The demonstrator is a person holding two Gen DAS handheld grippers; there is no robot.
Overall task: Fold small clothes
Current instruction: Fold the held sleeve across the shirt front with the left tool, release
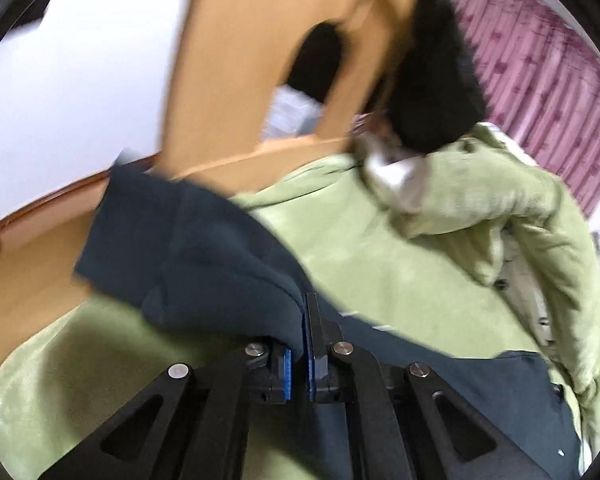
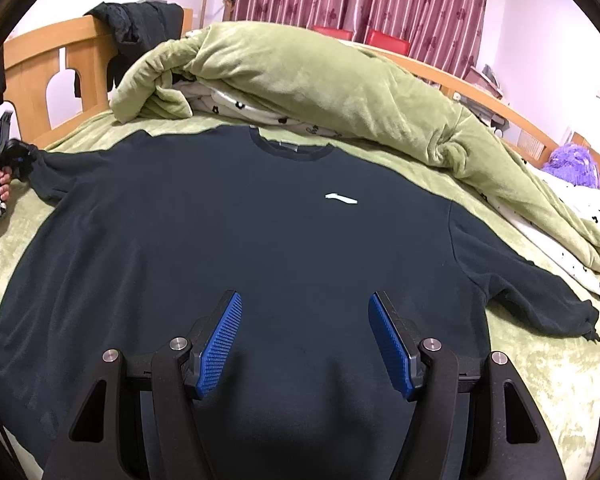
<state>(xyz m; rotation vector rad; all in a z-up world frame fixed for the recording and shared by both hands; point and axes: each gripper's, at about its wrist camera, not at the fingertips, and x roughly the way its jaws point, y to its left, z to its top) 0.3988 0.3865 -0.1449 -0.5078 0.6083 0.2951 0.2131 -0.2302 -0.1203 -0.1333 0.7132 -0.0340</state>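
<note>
The left claw (image 1: 300, 316) is clamped on the sweater's (image 2: 236, 240) sleeve (image 1: 188, 248), the dark cloth bunched between its closed pads. The right claw (image 2: 305, 340) hangs with jaws wide apart and nothing between them. The sweater lies spread flat on the green blanket (image 2: 540, 380) just beyond and beneath its fingertips, collar (image 2: 292, 148) farthest away.

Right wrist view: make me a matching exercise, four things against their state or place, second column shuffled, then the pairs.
Things:
1. dark navy long-sleeved sweatshirt
2. bunched olive-green plush blanket
3. left gripper
4. right gripper

States:
A. jaws open above the cloth, holding nothing
B. heaped beyond the collar
C. spread flat, front up, on the bed
D. shut on a sleeve end

Pairs: 1-C, 2-B, 3-D, 4-A
</note>
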